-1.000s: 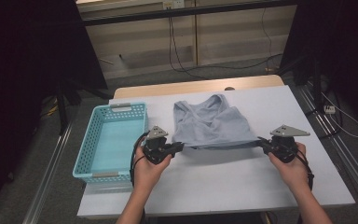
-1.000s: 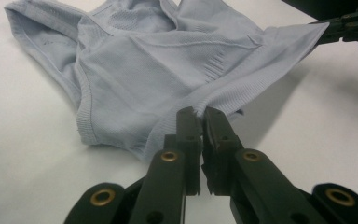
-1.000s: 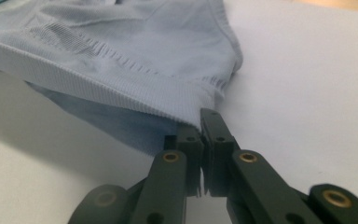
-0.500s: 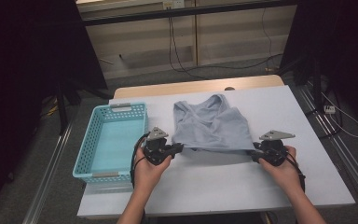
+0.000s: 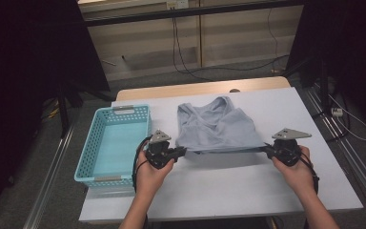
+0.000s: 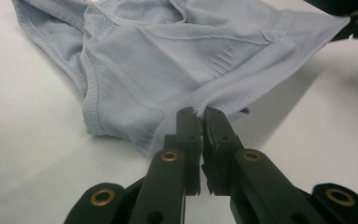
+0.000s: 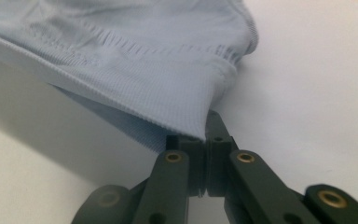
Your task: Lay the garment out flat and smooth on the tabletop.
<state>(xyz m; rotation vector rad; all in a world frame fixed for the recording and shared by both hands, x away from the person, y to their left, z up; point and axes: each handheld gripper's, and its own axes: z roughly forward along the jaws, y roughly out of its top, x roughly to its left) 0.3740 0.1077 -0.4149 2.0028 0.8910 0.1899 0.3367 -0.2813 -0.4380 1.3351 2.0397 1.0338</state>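
Observation:
A pale blue sleeveless top (image 5: pixel 217 126) lies spread on the white table (image 5: pixel 228 191), straps toward the far side. My left gripper (image 5: pixel 185 151) is shut on the top's near left hem corner (image 6: pixel 200 108). My right gripper (image 5: pixel 265 149) is shut on the near right hem corner (image 7: pixel 200 122). The hem is pulled taut between them and lifted slightly off the table. In the left gripper view the top (image 6: pixel 177 60) stretches away to the right gripper's jaws at the upper right edge.
A light blue plastic basket (image 5: pixel 91 164) stands at the table's left side, right beside my left hand, and holds nothing. Bare white table lies in front of the top. Cables and metal rails run on the floor around the table.
My right gripper has moved left and closed on the top's right hem corner, and the hem now stretches taut between both grippers. The left gripper has held still.

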